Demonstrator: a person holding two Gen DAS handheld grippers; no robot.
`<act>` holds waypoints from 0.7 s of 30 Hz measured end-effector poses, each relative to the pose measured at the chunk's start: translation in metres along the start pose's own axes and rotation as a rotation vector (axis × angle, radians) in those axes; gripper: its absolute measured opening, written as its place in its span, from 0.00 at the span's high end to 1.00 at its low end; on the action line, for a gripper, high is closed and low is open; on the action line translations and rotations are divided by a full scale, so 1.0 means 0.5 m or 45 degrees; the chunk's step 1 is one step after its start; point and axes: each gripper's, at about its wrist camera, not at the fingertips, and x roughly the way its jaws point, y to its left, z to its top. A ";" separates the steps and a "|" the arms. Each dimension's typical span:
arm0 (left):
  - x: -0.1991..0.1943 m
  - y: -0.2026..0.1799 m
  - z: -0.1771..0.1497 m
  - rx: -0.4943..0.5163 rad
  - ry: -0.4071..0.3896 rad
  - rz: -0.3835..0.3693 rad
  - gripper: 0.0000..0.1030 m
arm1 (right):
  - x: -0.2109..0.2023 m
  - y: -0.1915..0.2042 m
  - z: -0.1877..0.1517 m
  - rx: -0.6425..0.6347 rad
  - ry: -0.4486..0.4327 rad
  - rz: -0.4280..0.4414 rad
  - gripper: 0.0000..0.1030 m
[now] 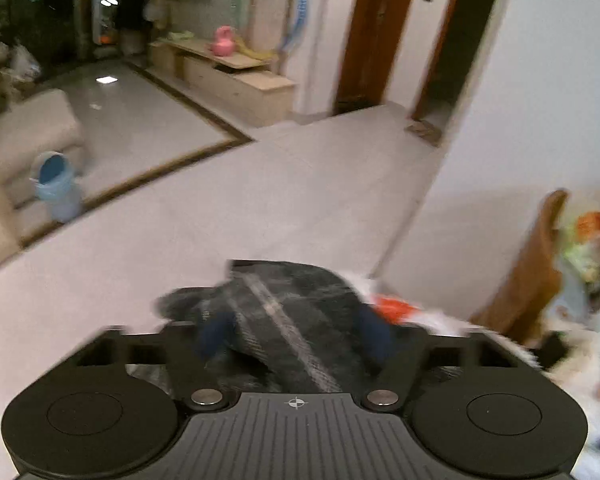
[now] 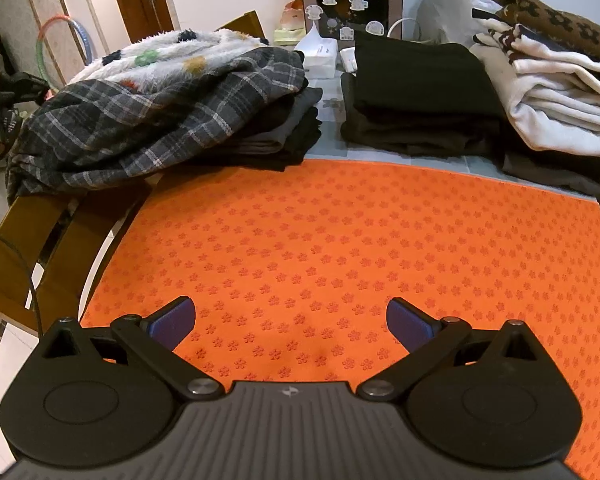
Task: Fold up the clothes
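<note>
Left wrist view
Left gripper [image 1: 294, 338]: black plastic, blue pads; jaws partly closed, pinching cloth.
Held item: dark grey plaid woven garment [image 1: 284, 316], soft and bunched between the pads; a pale stripe runs diagonally from upper left to lower right. Picture blurred; long axis cannot be told.
Surroundings: glossy pale tiled floor [image 1: 260, 200]; fluffy white fleece with an orange patch [image 1: 396, 308] just right of the garment.

Right wrist view
Right gripper [image 2: 291, 322]: black, ribbed blue pads; jaws spread wide, nothing between.
Surface: orange mat embossed with small flowers [image 2: 340, 232], flat.
Plaid garment, far left: crumpled heap, draped over folded dark clothes [image 2: 296, 136].
Stack, centre: folded black clothes [image 2: 416, 96], rectangular.
Stack, right: folded cream knitwear [image 2: 556, 100].
Writing: none legible.
</note>
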 end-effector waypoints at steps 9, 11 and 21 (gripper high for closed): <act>-0.084 0.042 -0.055 0.021 -0.029 -0.012 0.89 | -0.008 0.002 -0.002 -0.010 -0.024 0.010 0.01; -0.110 0.072 -0.073 0.001 -0.028 -0.036 0.90 | -0.012 0.001 -0.003 -0.006 -0.028 0.013 0.01; -0.250 0.220 -0.219 -0.037 0.024 -0.080 0.95 | -0.023 0.007 -0.011 -0.026 -0.038 0.040 0.01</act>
